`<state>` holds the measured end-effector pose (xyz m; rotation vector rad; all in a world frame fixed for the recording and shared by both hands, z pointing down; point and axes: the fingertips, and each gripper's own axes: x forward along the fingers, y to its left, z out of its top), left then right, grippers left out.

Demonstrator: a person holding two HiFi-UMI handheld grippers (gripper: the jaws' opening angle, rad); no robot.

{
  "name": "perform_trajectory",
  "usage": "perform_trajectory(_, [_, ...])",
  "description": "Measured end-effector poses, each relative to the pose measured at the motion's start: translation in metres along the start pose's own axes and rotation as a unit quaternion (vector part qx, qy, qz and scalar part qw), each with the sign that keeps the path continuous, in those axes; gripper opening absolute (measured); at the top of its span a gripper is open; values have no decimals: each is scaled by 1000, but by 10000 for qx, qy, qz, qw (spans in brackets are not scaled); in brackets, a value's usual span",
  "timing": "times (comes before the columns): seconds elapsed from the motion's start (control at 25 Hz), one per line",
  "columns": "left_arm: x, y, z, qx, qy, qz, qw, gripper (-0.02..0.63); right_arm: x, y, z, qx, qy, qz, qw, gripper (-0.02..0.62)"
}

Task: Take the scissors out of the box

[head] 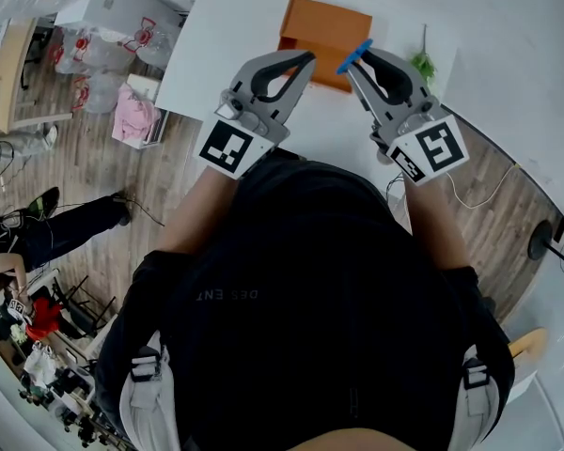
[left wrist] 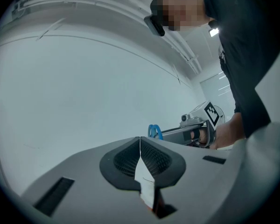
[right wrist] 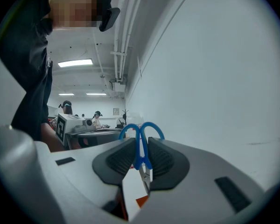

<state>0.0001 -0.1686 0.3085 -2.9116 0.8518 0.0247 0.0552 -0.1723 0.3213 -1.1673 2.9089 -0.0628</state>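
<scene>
Clamping blue-handled steel scissors, right gripper sits upper centre (near orange cardboard box). Left gripper: jaws together, empty.

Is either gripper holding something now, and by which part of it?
The right gripper clamps the blue-handled scissors on the handle shanks, just below the finger loops. The left gripper is shut on nothing.

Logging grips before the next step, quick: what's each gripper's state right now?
Left gripper: closed, nothing between its jaws.
Right gripper: closed on the blue-handled scissors.
</scene>
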Motion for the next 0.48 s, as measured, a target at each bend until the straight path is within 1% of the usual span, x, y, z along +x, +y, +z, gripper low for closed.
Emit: perform_trajectory(0.48, [-9, -3, 9, -3, -50, 21, 10000, 20, -2, 8, 5, -6, -19, -5, 10000, 94])
